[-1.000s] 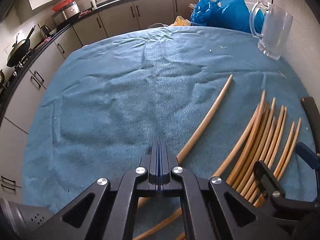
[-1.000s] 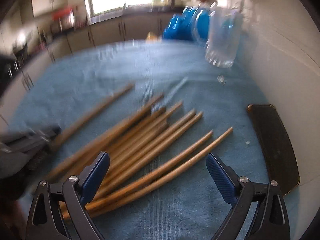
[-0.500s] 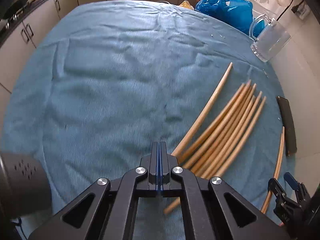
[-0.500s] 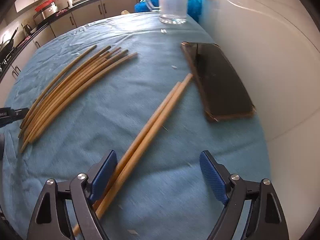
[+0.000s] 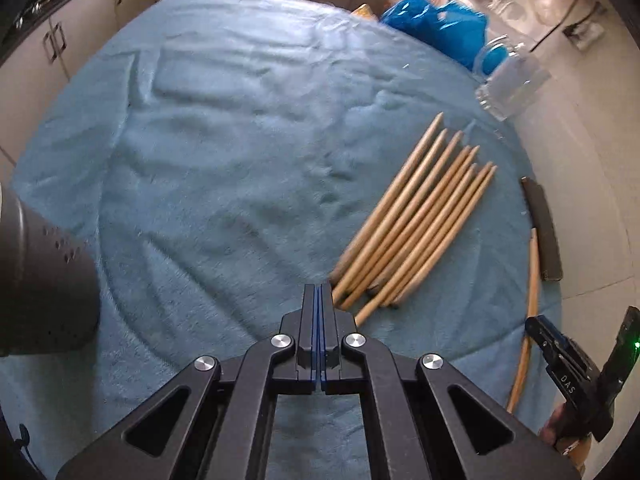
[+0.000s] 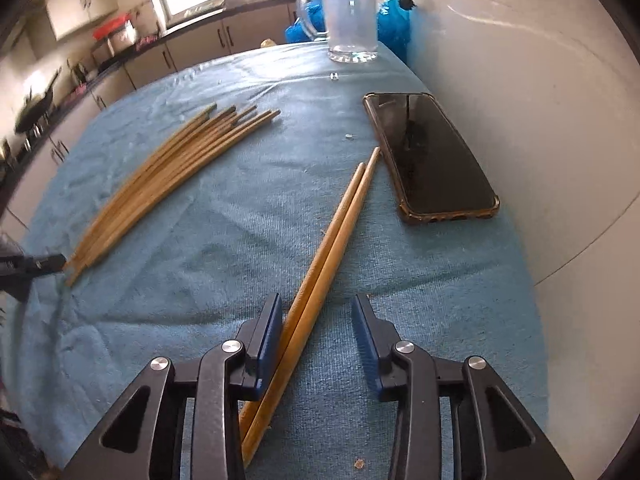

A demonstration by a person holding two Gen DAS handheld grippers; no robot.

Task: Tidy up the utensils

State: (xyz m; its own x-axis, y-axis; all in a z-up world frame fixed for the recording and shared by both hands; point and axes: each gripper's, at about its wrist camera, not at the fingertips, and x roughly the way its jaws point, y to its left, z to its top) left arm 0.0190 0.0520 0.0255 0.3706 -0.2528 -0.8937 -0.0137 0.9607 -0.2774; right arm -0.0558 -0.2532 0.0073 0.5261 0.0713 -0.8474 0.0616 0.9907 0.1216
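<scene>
Several wooden chopsticks lie bunched on the blue cloth (image 5: 412, 216), also in the right wrist view (image 6: 168, 184). A separate pair of chopsticks (image 6: 332, 244) lies beside the phone; it shows at the right in the left wrist view (image 5: 530, 312). My right gripper (image 6: 316, 320) is open, its jaws on either side of the pair's near half, the left pad against it. My left gripper (image 5: 319, 300) is shut and empty, its tip just short of the bunch's near ends.
A glass mug (image 6: 348, 16) stands at the table's far end, with blue plastic bags (image 5: 436, 28) behind it. A black phone (image 6: 428, 156) lies by the white wall on the right. Kitchen cabinets run along the left.
The right gripper has narrowed and come down around the separated pair. The left gripper has moved toward the bunch, whose sticks now lie closer together.
</scene>
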